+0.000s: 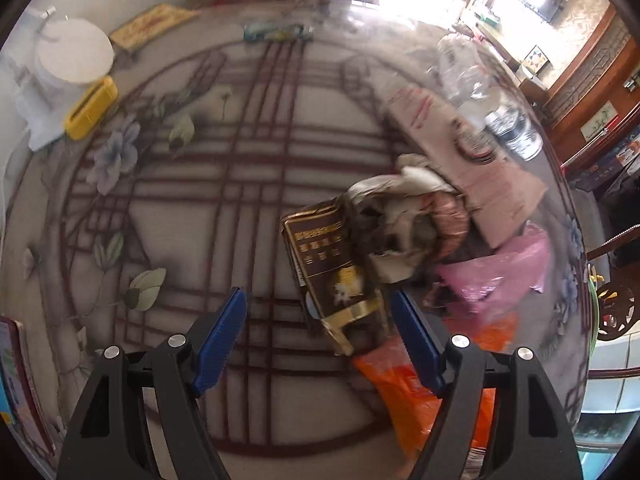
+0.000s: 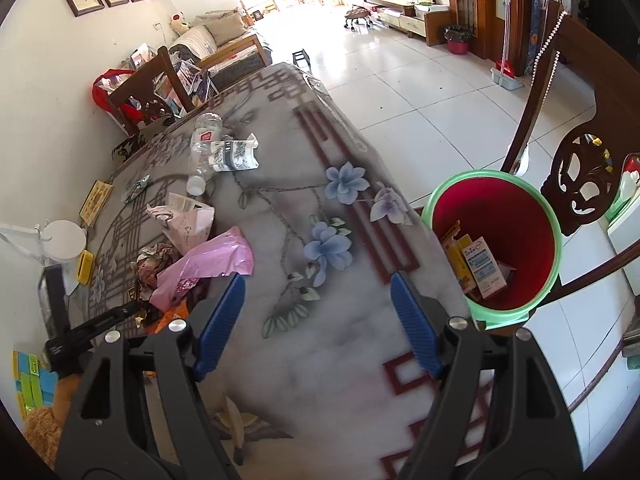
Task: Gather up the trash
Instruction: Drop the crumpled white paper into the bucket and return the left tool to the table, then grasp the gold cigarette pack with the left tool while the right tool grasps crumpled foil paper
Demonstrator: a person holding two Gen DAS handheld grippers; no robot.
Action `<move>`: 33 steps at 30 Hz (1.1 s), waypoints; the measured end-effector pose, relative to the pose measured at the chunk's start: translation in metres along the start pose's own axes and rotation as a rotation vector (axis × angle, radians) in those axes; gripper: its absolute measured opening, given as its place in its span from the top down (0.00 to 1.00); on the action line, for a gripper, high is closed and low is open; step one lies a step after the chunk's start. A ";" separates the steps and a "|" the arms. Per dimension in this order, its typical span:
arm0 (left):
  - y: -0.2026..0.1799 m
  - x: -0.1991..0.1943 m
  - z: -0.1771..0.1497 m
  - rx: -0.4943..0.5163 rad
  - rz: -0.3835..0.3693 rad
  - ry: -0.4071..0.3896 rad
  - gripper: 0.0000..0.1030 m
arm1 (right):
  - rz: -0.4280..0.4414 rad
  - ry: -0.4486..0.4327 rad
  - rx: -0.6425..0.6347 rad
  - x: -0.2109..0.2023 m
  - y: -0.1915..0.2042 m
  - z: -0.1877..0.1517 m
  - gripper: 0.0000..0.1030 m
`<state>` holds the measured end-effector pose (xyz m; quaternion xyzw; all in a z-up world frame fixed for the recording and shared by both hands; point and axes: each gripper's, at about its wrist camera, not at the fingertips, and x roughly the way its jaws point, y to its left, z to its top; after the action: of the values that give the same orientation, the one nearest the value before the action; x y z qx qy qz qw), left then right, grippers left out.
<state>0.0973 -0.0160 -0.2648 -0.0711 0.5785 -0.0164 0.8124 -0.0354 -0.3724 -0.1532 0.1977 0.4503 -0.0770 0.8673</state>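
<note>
Several crumpled wrappers (image 1: 400,216) and plastic bags (image 1: 500,272) lie heaped together.

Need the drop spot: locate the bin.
In the right wrist view, the red bin with a green rim stands on the floor off the table's right edge, by a chair.

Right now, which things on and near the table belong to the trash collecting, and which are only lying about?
Belongs to the job:
- brown box
- crumpled paper
- pink bag
- orange bag
- plastic bottle
- bin, already holding cartons
- left gripper and right gripper, both open and empty

Just lying about:
- yellow holder
- white round container
- chair
</note>
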 end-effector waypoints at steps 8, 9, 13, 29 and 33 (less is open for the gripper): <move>0.024 0.021 0.014 -0.012 -0.086 0.017 0.60 | -0.015 -0.001 -0.033 0.003 0.043 -0.010 0.29; 0.027 0.019 0.013 -0.012 -0.097 0.012 0.61 | -0.013 0.003 -0.042 0.005 0.050 -0.010 0.29; 0.045 0.006 0.003 0.004 -0.115 -0.013 0.63 | 0.014 0.022 -0.090 0.015 0.083 -0.011 0.29; 0.122 -0.037 -0.046 0.041 -0.060 -0.016 0.55 | 0.110 0.194 -0.277 0.135 0.236 0.000 0.29; 0.130 -0.037 -0.045 0.030 -0.068 -0.020 0.52 | 0.062 0.230 -0.307 0.159 0.250 -0.005 0.29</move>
<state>0.0352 0.1126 -0.2623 -0.0787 0.5672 -0.0518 0.8182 0.1316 -0.1359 -0.2166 0.0845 0.5467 0.0427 0.8319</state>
